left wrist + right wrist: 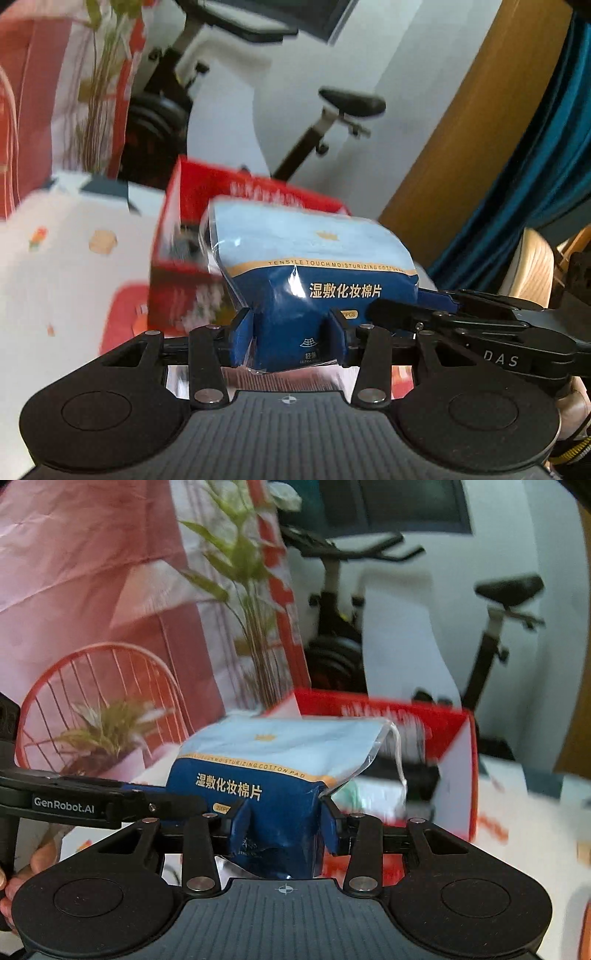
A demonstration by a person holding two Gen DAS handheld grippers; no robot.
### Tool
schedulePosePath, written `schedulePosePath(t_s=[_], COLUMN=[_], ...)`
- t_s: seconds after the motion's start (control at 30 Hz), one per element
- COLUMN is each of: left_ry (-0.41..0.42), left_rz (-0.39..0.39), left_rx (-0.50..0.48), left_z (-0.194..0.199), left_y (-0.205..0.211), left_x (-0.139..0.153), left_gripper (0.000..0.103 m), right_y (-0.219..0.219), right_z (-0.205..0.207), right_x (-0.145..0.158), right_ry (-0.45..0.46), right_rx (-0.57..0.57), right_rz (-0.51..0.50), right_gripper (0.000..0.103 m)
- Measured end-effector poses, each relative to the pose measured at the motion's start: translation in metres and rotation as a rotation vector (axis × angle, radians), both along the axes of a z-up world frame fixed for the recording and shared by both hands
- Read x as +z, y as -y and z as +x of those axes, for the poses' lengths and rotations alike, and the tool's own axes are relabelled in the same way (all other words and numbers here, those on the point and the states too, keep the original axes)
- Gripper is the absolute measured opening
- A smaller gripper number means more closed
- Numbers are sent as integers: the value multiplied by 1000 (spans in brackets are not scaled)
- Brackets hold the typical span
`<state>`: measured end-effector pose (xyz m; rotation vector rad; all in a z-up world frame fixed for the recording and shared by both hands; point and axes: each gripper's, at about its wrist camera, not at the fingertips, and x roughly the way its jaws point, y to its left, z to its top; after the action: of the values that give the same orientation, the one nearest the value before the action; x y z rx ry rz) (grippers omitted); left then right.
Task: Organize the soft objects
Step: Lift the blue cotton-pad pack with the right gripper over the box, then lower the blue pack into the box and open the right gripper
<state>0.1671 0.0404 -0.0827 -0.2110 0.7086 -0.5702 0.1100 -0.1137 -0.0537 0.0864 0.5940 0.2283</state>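
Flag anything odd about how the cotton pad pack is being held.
The blue cotton pad pack is pinched at its lower end by both the left gripper and the right gripper, so the soft bag is squeezed narrow there and bulges above. Nothing looks torn or spilled.

Desk with white patterned cover; open red box sits on it, potted plant at its far edge.

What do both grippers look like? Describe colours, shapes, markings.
Left gripper: black linkage arms with silver rivets, blue fingers, ribbed grey base with two round discs and a crosshair mark. Right gripper: the same build; its side reads "DAS". The left's side reads "GenRobot.AI".
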Motion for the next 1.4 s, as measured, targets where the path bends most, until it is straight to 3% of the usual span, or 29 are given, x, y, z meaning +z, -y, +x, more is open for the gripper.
schedulePosePath(t_s=[0.3, 0.5, 0.67, 0.87, 1.23, 1.4], left_ry=[54, -59, -169, -284, -292, -249], left_rz=[-10, 4, 53, 85, 117, 145], left_rx=[13, -20, -76, -97, -123, -106], left_z=[65, 124, 152, 164, 175, 171], left_y=[12, 41, 64, 73, 80, 80], left_x=[21, -4, -42, -79, -87, -81], left_gripper=[48, 47, 48, 47, 52, 52], right_y=[0, 38, 70, 83, 77, 83], right_z=[73, 121, 147, 161, 179, 181], right_x=[24, 1, -39, -82, -102, -109], right_ry=[43, -64, -210, -330, -391, -417], right_rx=[-5, -103, -186, -240, -291, -306], right_rz=[-68, 10, 98, 143, 101, 136], right_gripper=[46, 45, 45, 44, 44, 46])
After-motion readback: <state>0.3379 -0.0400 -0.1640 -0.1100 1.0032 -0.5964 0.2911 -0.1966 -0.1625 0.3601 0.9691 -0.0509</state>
